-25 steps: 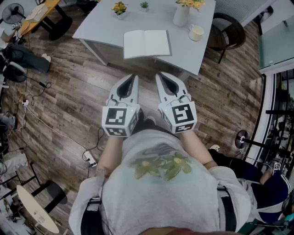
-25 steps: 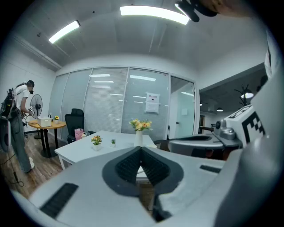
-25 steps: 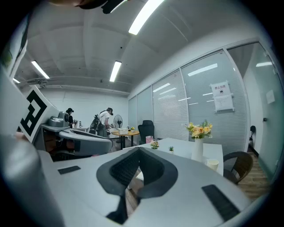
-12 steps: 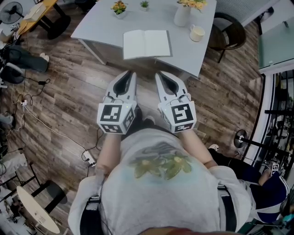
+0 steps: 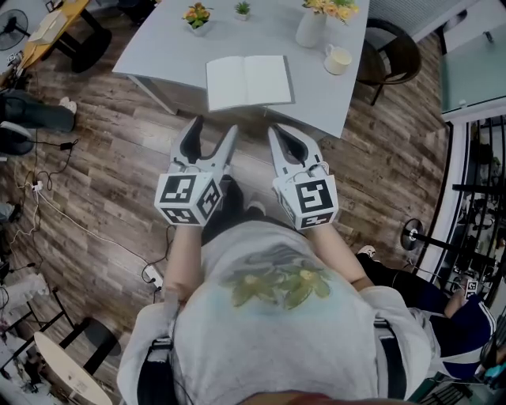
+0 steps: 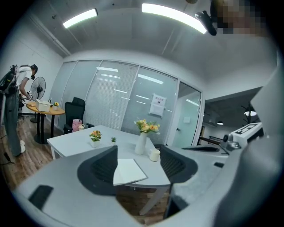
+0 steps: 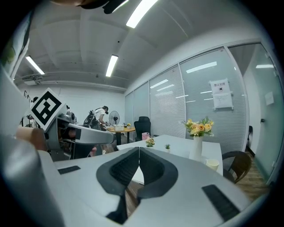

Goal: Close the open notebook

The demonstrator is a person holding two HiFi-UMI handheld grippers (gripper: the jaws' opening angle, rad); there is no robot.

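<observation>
The wood floor point(image 5: 103, 150) fills most of your head view, with the white tabletop point(image 5: 158, 47) standing ahead of you at the top of it. A dark chair point(image 5: 394, 49) sits at the tabletop's right side.

Your left claw point(image 5: 213, 130) and right claw point(image 5: 278, 136) hang side by side over the floor, short of the tabletop's near edge and pointing toward it. The left claw's jaws have just been opening and stand spread wide, with nothing between the pads; in the left gripper view the tabletop shows through the gap, well beyond them. The right claw's jaws are pressed together at the tips and hold nothing.

The notebook point(image 5: 247, 81) lies open and flat near the tabletop's near edge, its pages plain white, ahead of both claws and touching neither.

Behind it to the right stands a white vase point(image 5: 311, 28) of yellow flowers, with a pale cup point(image 5: 337, 58) just beside it. Two small potted plants point(image 5: 196, 16) sit at the back, to the notebook's left.
</observation>
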